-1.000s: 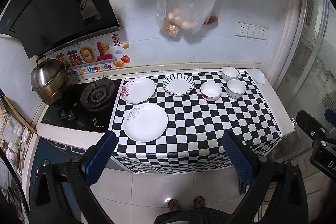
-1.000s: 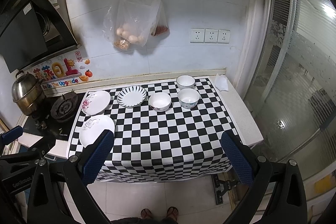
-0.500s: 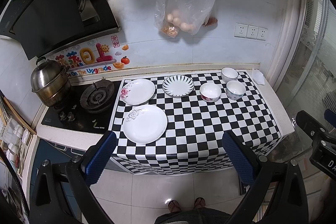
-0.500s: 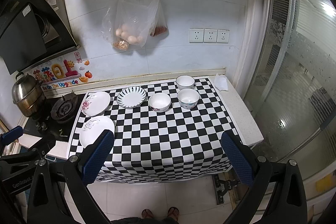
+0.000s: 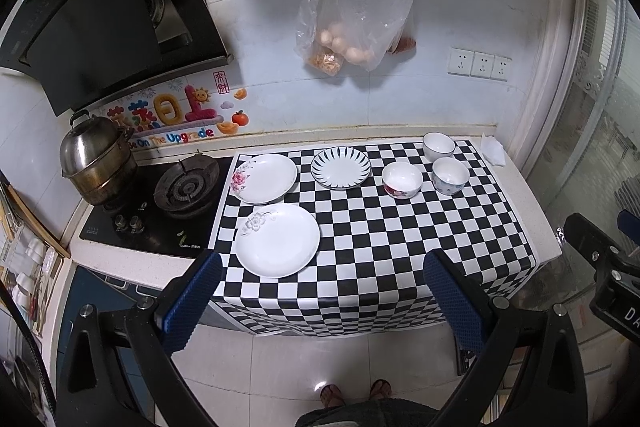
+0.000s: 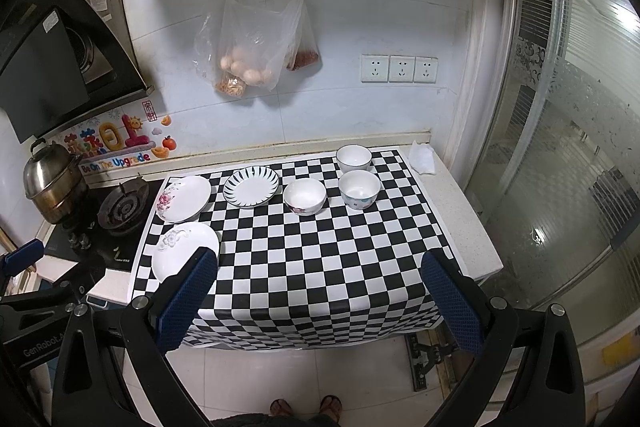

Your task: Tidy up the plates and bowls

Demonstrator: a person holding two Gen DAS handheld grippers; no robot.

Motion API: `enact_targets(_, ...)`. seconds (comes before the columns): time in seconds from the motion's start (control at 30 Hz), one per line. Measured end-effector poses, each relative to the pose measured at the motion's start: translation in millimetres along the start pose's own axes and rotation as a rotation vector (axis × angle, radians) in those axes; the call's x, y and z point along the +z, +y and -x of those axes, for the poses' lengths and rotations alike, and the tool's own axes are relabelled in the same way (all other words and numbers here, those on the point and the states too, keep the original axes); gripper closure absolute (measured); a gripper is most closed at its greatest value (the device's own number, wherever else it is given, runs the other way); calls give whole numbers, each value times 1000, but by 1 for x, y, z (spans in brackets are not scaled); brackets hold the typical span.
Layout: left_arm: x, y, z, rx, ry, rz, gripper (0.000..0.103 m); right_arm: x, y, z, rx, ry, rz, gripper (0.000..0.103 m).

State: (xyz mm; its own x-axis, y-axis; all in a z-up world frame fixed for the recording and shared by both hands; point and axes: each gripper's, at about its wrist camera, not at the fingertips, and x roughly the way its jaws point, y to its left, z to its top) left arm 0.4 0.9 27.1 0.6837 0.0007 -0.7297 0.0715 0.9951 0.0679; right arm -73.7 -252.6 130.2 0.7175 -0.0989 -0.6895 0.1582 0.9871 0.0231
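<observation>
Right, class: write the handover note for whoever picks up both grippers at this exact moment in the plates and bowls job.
Left gripper: open, empty, held off the counter's front edge.
Right gripper: open, empty, likewise short of the counter.
On the checkered cloth: three plates at left, the plain white plate nearest, the rose plate and the striped plate behind it. Three bowls at right: red-patterned bowl, blue-patterned bowl, rear white bowl.
Done: nothing stacked.
Left: all of it, plates and bowls.

Three plates lie flat at the left: a white plate [image 5: 277,241] nearest, a rose-patterned plate [image 5: 264,178] behind it, a blue-striped plate [image 5: 341,168] beside that. Three bowls stand upright at the right: a red-flowered bowl [image 5: 402,180], a blue-patterned bowl [image 5: 450,175], a white bowl [image 5: 438,146] rearmost.
</observation>
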Motion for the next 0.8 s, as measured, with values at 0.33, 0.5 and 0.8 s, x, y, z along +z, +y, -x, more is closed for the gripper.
enact_targets(0.33,3,-1,-1,2,-6,0,0,6,2,0,4,2,3,0)
enact_targets(0.5,8,-2,-4,3,-14,1,0,7,4,0,4,2,2,0)
enact_targets(0.8,3,-2,-1,1,-18,7,0,8,5,0,7,0,0,0)
